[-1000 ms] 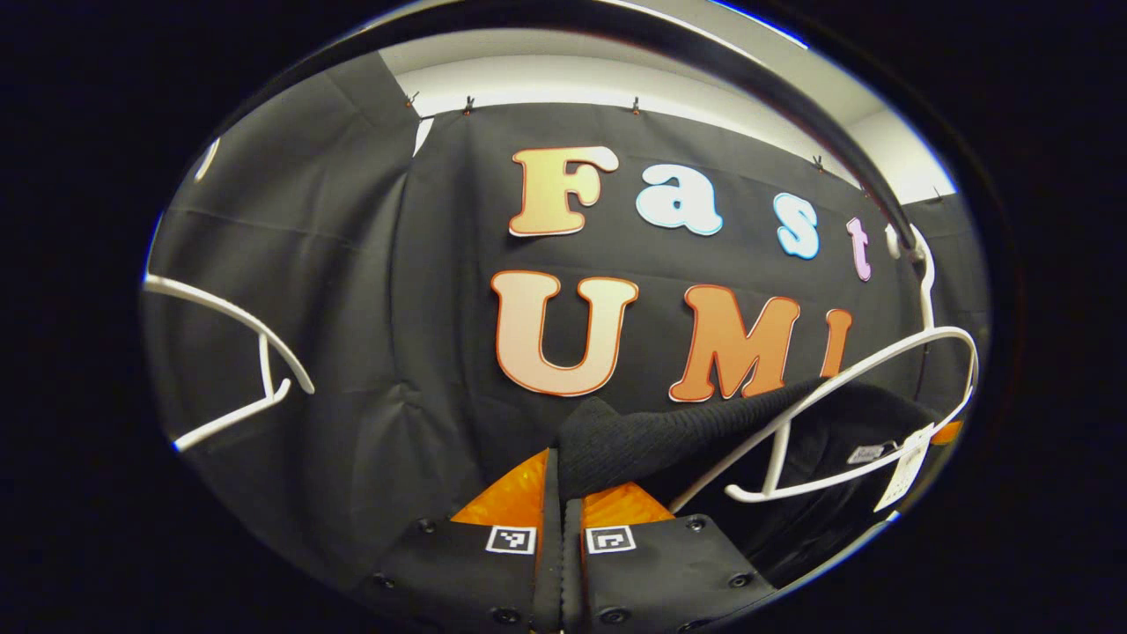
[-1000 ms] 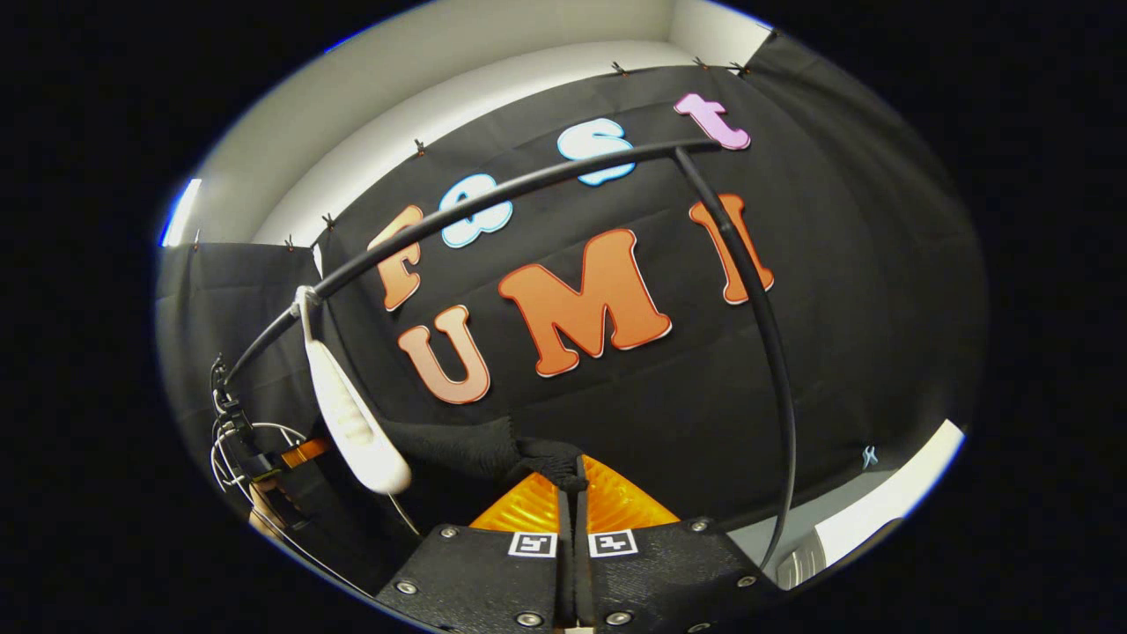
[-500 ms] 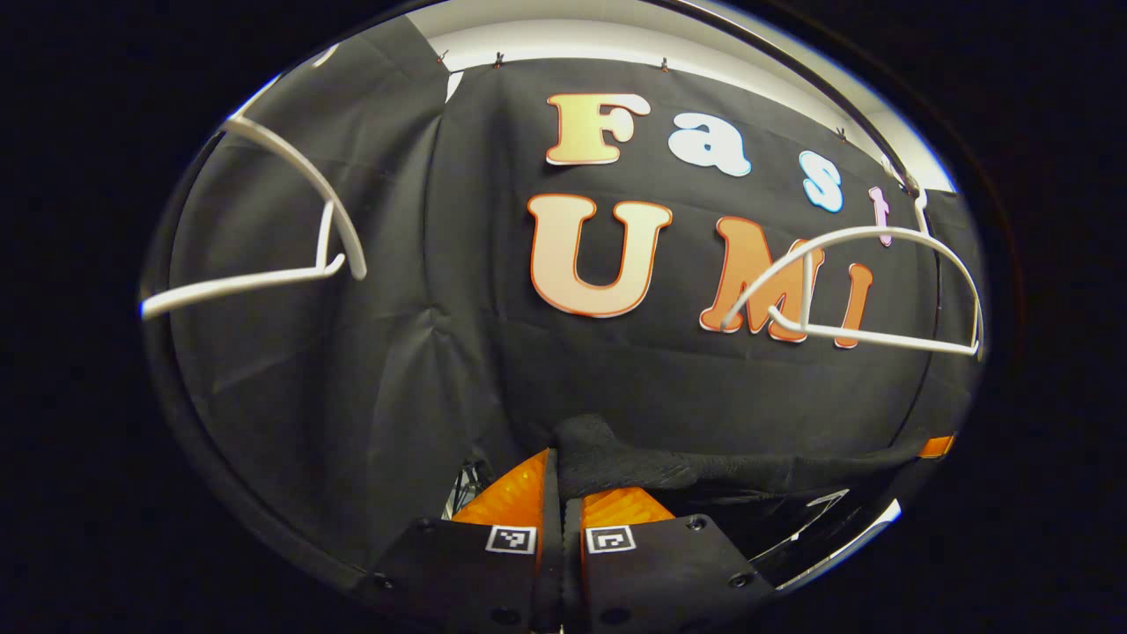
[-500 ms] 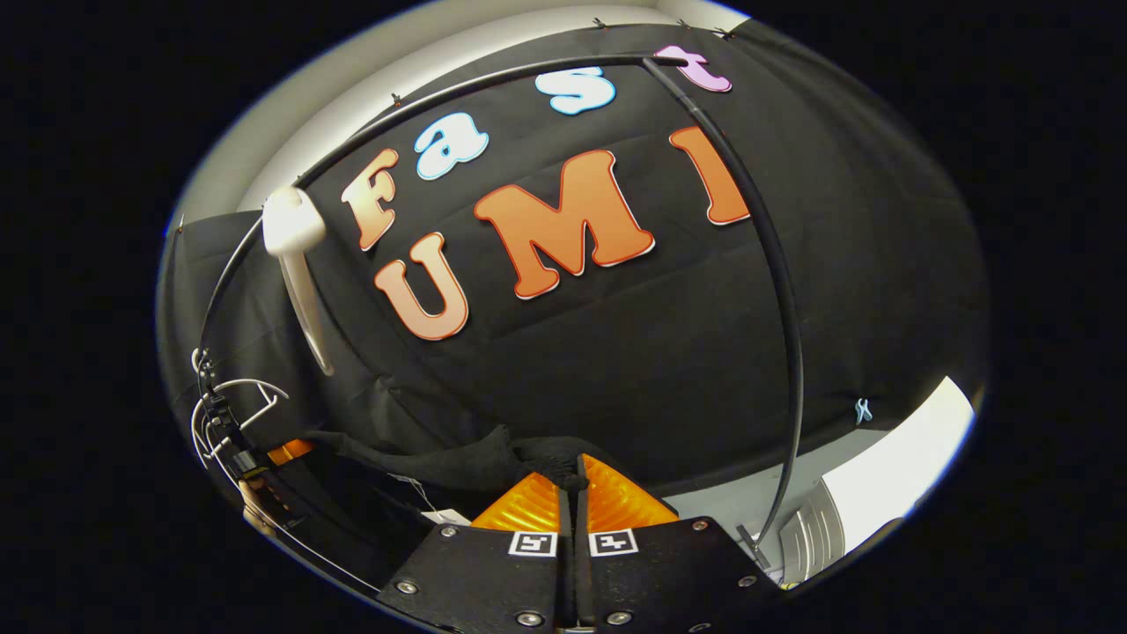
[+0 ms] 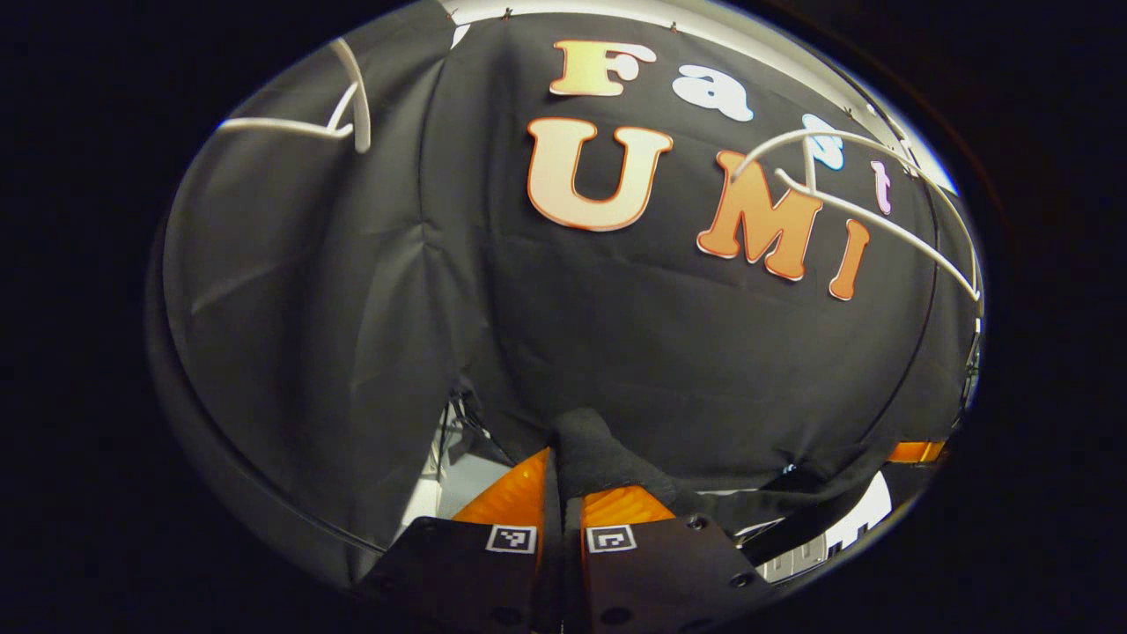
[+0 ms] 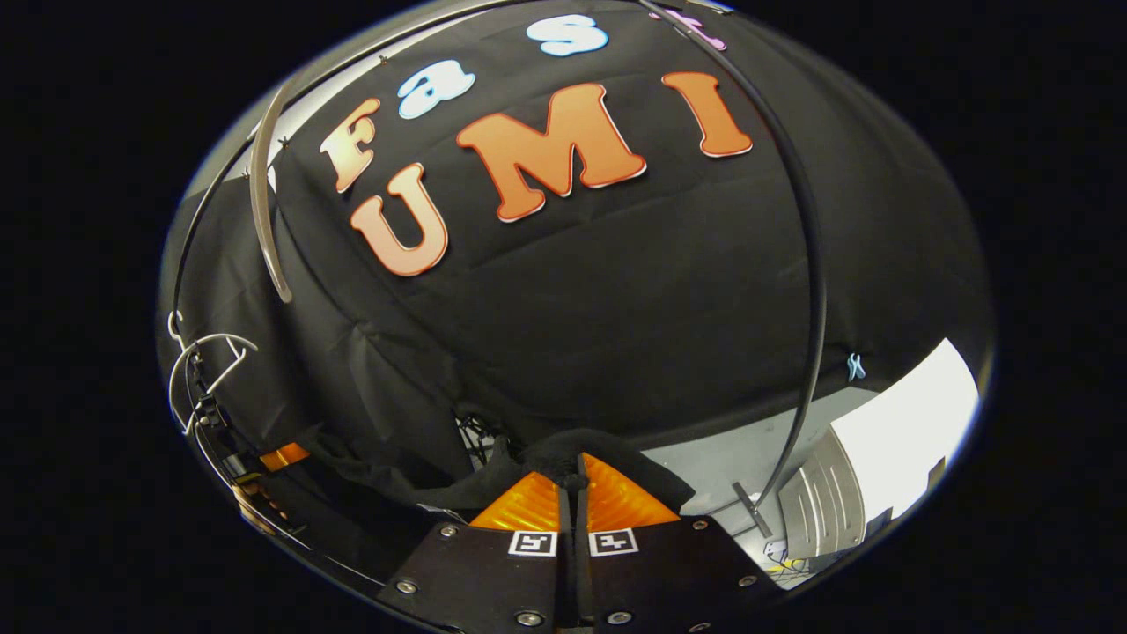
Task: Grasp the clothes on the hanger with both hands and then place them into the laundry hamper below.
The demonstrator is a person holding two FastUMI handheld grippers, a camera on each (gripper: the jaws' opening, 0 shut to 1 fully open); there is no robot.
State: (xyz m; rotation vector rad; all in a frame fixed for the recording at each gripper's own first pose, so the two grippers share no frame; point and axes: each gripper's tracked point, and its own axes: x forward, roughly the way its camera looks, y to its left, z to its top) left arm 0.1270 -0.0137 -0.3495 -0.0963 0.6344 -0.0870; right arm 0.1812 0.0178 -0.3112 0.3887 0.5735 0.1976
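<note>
A: The garment (image 5: 592, 445) is pinched at one corner between the closed fingers of the left gripper (image 5: 561, 480), low against the booth wall.

B: And its other end (image 6: 555, 458) is clamped by the right gripper (image 6: 570, 489), jaws pressed together on the dark knit; the cloth is stretched away to the left.

A: A bare white hanger (image 5: 858, 207) is seen up high on the right, well apart from the garment.

B: A second hanger (image 5: 304, 123) is hung far left. The black rail (image 6: 806, 264) is curved down the right side, floor below it.
</note>
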